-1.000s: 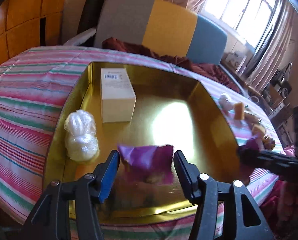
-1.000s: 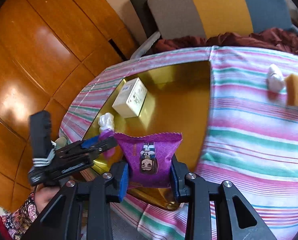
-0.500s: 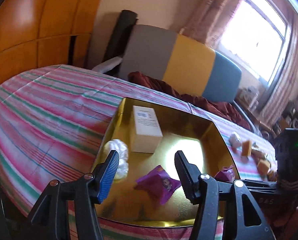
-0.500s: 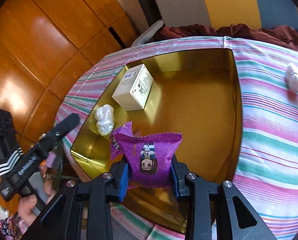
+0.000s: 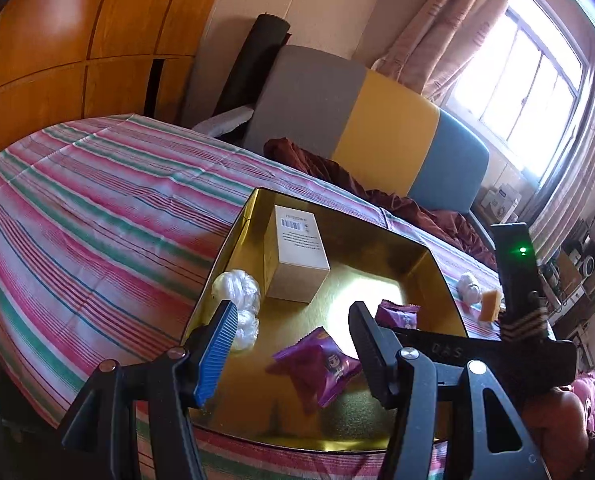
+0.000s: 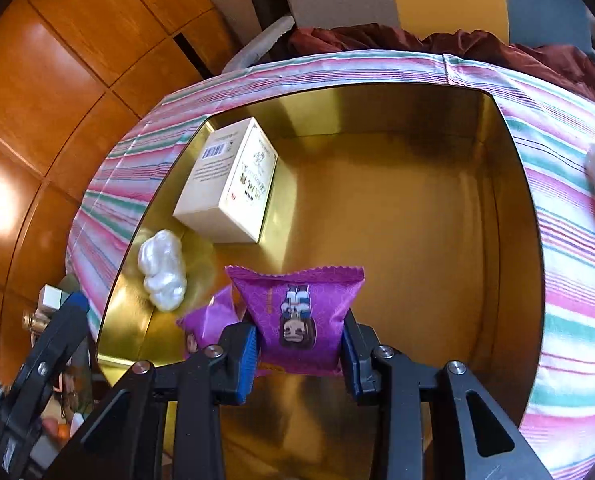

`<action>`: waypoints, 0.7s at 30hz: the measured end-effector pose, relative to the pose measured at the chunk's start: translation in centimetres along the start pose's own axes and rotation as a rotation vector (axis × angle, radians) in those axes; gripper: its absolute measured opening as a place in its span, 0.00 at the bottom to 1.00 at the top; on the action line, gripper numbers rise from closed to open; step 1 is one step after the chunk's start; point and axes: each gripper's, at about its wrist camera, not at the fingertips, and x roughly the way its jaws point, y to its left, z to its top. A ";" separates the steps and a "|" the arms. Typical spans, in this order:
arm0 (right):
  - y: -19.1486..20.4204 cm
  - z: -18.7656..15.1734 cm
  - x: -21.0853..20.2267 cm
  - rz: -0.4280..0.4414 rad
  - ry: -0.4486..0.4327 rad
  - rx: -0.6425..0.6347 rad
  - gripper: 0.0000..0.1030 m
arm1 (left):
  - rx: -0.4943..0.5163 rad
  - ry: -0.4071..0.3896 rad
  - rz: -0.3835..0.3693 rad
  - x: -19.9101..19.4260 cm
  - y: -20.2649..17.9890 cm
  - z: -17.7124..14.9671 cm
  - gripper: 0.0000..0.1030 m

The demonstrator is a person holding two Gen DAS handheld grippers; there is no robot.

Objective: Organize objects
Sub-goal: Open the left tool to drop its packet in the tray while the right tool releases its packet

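A purple snack packet (image 5: 317,364) has just been released onto the floor of the gold tray (image 5: 241,224), and the left gripper (image 5: 293,344) is drawn back, jaws wide and empty. A second packet (image 6: 301,312) is pinched in the right gripper (image 6: 297,356) above the tray's near edge, so it is probably next to be dropped.

We are looking at a home bedroom. A striped bedsheet (image 5: 109,208) is lying before a padded headboard (image 5: 361,128), with a curtained window (image 5: 517,92) glowing beside it.
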 end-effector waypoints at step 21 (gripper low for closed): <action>-0.3 -0.6 -3.8 0.001 -0.148 -0.008 0.77 | 0.028 0.051 -0.016 0.9 -1.2 -1.3 0.57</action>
